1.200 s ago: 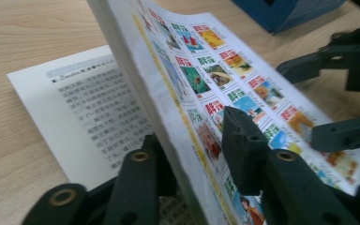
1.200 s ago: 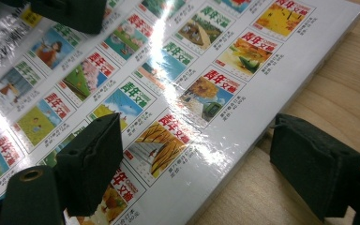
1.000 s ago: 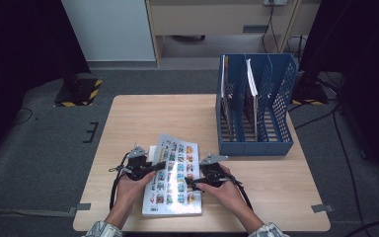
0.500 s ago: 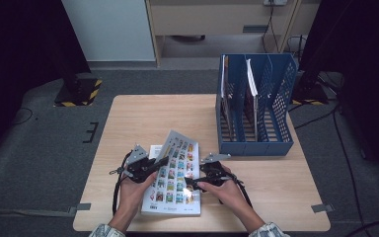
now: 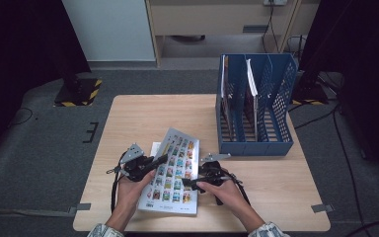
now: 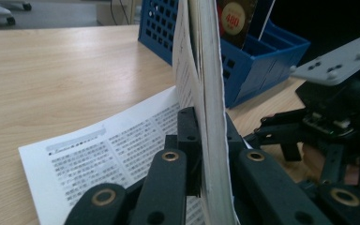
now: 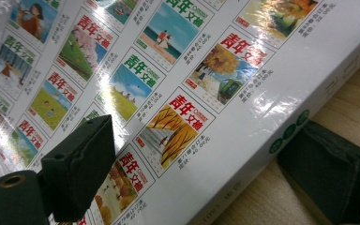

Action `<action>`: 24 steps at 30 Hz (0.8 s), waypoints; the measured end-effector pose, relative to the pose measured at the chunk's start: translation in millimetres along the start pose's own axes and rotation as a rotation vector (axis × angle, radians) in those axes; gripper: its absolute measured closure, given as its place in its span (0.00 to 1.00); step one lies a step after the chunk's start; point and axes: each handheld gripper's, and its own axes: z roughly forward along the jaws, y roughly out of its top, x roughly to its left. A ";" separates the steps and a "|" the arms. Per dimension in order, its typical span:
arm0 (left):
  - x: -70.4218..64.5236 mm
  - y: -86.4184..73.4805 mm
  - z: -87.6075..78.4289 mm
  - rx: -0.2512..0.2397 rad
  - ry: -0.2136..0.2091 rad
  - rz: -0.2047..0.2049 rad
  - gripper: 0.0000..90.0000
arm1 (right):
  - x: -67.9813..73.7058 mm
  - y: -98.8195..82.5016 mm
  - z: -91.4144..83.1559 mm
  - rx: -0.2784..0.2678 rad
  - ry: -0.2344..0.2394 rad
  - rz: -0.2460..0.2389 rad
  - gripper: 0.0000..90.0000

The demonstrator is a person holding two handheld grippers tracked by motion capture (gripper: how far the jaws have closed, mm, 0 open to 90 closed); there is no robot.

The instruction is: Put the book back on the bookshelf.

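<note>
A magazine (image 5: 170, 173) with a cover of many small coloured pictures lies at the table's near edge, its left side raised. My left gripper (image 5: 160, 159) is shut on that raised left edge. In the left gripper view the stack of pages (image 6: 206, 93) stands upright between the black jaws of the left gripper (image 6: 206, 122). My right gripper (image 5: 190, 182) is at the magazine's right side. In the right gripper view the right gripper (image 7: 199, 140) stands open, one jaw over the glossy cover (image 7: 168, 70), the other beside the white spine edge on the wood.
A blue file rack (image 5: 256, 108) holding a few upright booklets stands at the table's right rear, close to the magazine (image 6: 243, 65). A printed white page (image 6: 103, 150) lies flat on the table under the raised edge. Bare wood (image 5: 148, 118) stretches behind and to the left.
The magazine's left edge has risen off the table in my left gripper, so the cover now tilts up and its far corner points further back. The right hand has stayed put.
</note>
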 end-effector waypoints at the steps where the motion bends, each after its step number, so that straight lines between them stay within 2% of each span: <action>1: 2.6 -1.4 0.4 0.006 0.003 -0.003 0.94 | 0.0 -0.4 -0.1 -0.003 -0.004 -0.001 0.14; 4: 6.2 -3.3 1.7 0.032 0.017 -0.001 0.93 | 1.4 -1.4 0.5 -0.010 -0.014 -0.016 0.14; 6: 8.9 -6.4 3.6 0.079 0.057 0.026 0.92 | 2.3 -1.6 0.6 -0.005 -0.020 -0.023 0.14; 11: 13.3 -8.4 3.7 0.093 0.066 0.024 0.89 | 2.9 -1.8 1.0 -0.008 -0.027 -0.030 0.14; 13: 21.7 -9.7 -1.1 0.090 0.116 0.028 0.81 | 3.9 -1.6 1.2 -0.001 -0.032 -0.037 0.14; 14: 21.7 -9.7 -1.1 0.090 0.116 0.028 0.73 | 3.9 -1.6 1.2 -0.001 -0.032 -0.037 0.14; 15: 28.0 -9.0 -8.2 0.084 0.179 0.041 0.64 | 4.1 -1.6 1.4 0.000 -0.037 -0.042 0.14; 17: 33.8 -8.5 -16.4 0.076 0.196 0.061 0.59 | 4.1 -1.6 1.4 -0.001 -0.037 -0.042 0.14; 19: 35.9 -11.9 -18.8 0.125 0.210 0.103 0.45 | 4.0 -1.6 1.3 0.000 -0.036 -0.043 0.14; 20: 35.9 -11.9 -18.8 0.125 0.210 0.103 0.44 | 4.0 -1.6 1.3 0.000 -0.036 -0.044 0.14; 21: 37.4 -17.7 -18.5 0.164 0.218 0.147 0.44 | 3.8 -1.6 1.3 0.001 -0.035 -0.045 0.14; 23: 40.0 -20.1 -14.4 0.173 0.187 0.107 0.40 | 3.6 -1.6 1.2 0.000 -0.033 -0.044 0.14; 24: 39.1 -21.4 -12.7 0.186 0.194 0.087 0.36 | 3.8 -1.6 1.2 0.000 -0.034 -0.045 0.14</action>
